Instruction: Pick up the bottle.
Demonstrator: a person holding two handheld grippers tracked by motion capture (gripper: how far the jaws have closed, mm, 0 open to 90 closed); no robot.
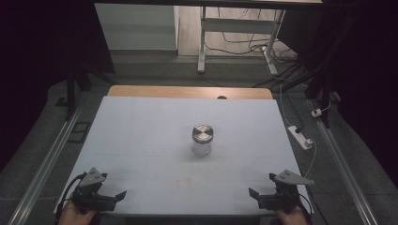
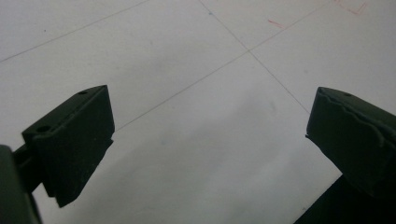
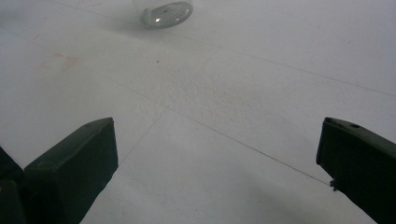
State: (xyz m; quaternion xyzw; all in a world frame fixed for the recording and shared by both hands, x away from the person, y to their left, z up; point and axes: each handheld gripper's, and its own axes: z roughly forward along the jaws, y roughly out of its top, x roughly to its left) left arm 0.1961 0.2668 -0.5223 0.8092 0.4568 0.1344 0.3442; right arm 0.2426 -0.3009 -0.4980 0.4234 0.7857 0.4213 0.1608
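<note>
Over on the left, the left gripper [image 1: 123,193] is sitting low at the near corner of the white worktop [image 1: 141,136], its jaws spread wide with nothing but bare surface and thin pencil lines between them in the left gripper view. Moving to the middle, a small clear glass jar [image 1: 202,139] is standing upright on the worktop, well apart from both grippers, and its round metal lid [image 1: 202,132] is sitting on top; through the glass nothing is showing inside, as far as the high view lets us tell. And on the right, the right gripper [image 1: 252,192] is resting at the other near corner, jaws gaping just as wide and holding nothing, while the right gripper view is catching the jar's rounded base [image 3: 166,13] far ahead at the top edge.
</note>
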